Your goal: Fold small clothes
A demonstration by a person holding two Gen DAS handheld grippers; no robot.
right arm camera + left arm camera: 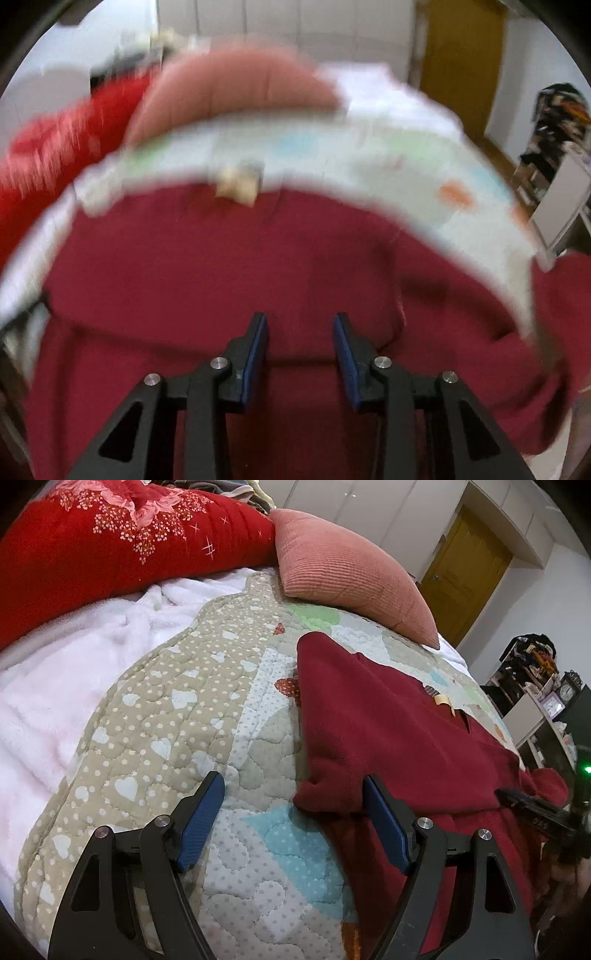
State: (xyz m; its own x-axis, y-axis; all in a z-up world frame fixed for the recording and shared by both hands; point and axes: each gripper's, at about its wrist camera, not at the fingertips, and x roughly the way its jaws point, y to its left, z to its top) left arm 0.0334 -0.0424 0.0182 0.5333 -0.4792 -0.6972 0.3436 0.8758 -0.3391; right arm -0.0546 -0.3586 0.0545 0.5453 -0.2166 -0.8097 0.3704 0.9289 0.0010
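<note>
A dark red garment lies spread on the quilted bedspread, with a small tan label near its neck. My left gripper is open and empty, its jaws straddling the garment's near left edge just above the quilt. My right gripper is open and empty, low over the middle of the same garment; that view is motion-blurred. The label shows at the garment's far edge. The right gripper's black body appears at the left wrist view's right side.
A pink ribbed cushion and a red floral cushion lie at the bed's head. A white fleece blanket covers the bed's left side. A yellow door and cluttered shelves stand beyond the bed.
</note>
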